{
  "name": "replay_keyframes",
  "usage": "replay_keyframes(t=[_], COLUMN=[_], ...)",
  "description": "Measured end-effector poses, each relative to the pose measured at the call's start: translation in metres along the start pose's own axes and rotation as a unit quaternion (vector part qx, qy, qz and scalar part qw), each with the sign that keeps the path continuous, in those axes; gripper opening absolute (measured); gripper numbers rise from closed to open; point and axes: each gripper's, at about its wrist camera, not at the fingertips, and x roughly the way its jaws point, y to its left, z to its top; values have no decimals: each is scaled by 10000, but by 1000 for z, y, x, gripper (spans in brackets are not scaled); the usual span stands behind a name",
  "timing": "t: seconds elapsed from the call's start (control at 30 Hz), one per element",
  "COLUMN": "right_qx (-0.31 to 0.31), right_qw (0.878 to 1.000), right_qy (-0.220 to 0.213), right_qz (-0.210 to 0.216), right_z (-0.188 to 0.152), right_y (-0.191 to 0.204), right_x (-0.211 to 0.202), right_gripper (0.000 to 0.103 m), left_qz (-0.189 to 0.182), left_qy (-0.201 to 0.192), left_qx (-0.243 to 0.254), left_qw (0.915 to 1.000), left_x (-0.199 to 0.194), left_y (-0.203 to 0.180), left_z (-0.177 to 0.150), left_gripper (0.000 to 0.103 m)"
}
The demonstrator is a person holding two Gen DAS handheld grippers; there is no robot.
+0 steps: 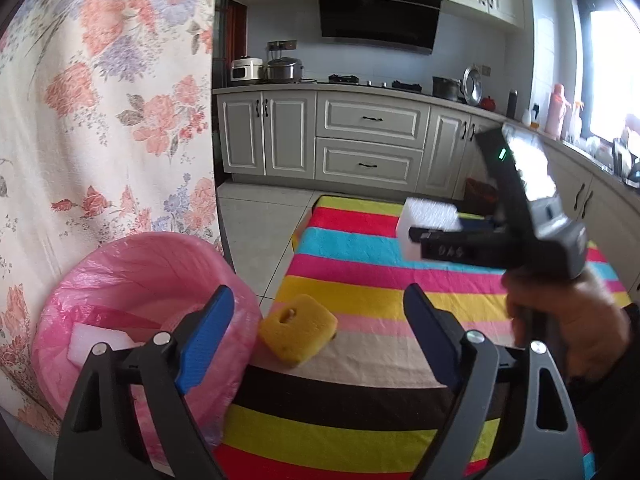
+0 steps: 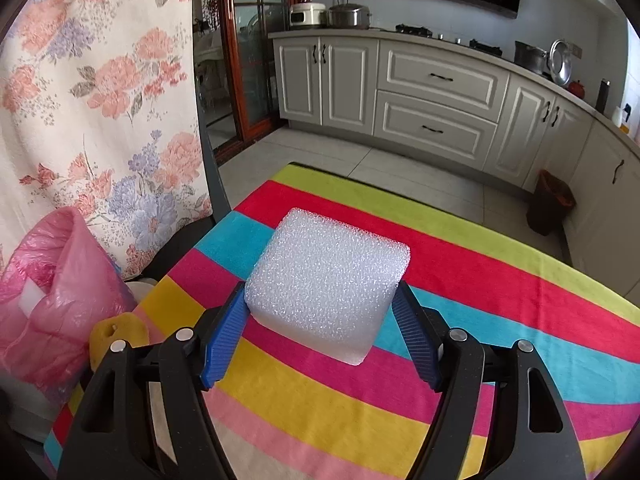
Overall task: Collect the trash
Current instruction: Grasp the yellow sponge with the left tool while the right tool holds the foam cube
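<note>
The right claw (image 2: 320,332) grips a white foam block (image 2: 326,284) above the striped counter (image 2: 500,280) at frame centre. The left claw (image 1: 316,336) stands wide and empty, a yellow sponge (image 1: 298,330) lying between its fingers (beside the pink-lined bin (image 1: 132,280), lower left).

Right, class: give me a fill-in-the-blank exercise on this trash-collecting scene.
1. The right tongs grip a ____ foam block.
2. The sponge on the striped cloth is ____.
3. The bin is lined with a ____ bag.
4. The left tongs hold ____.

Missing: white; yellow; pink; nothing
</note>
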Motion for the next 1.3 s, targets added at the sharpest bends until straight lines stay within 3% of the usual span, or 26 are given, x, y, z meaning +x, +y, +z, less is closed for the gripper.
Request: replay_keyframes(t=[0.27,0.43,0.73,0.8,0.97,1.17,1.3], right_qx=[84,134,131,125,128,135,141], right_qw=[9995,9992,9992,9992,9991,9991,9991], right_qy=[-286,-354,-370,-375,-396,-403,-400], right_qz=[-64,-123,-95,-77,-61,-72,-71], right_z=[-6,-8,-10,-10,-11,-12,-16], right_y=[-27,-38,-40,-38,-37,-36,-35], right_x=[-47,-62,-69,-69,-73,-79,-84], right_gripper=[69,69,69,69,69,69,69], left_qz=[812,1158,1258,1204,1542,1380,1016], left_qy=[376,768,1351,1545,1675,1589,1424], left_qx=[878,763,340,278,386,399,368], left_qw=[9921,9874,9822,9802,9730,9768,9839], left_x=[45,76,116,125,135,126,110], left_y=[-49,-50,-33,-31,-33,-36,-42], left_z=[-23,-30,-23,-24,-27,-23,-22], left_gripper=[71,71,69,65,42,35,33])
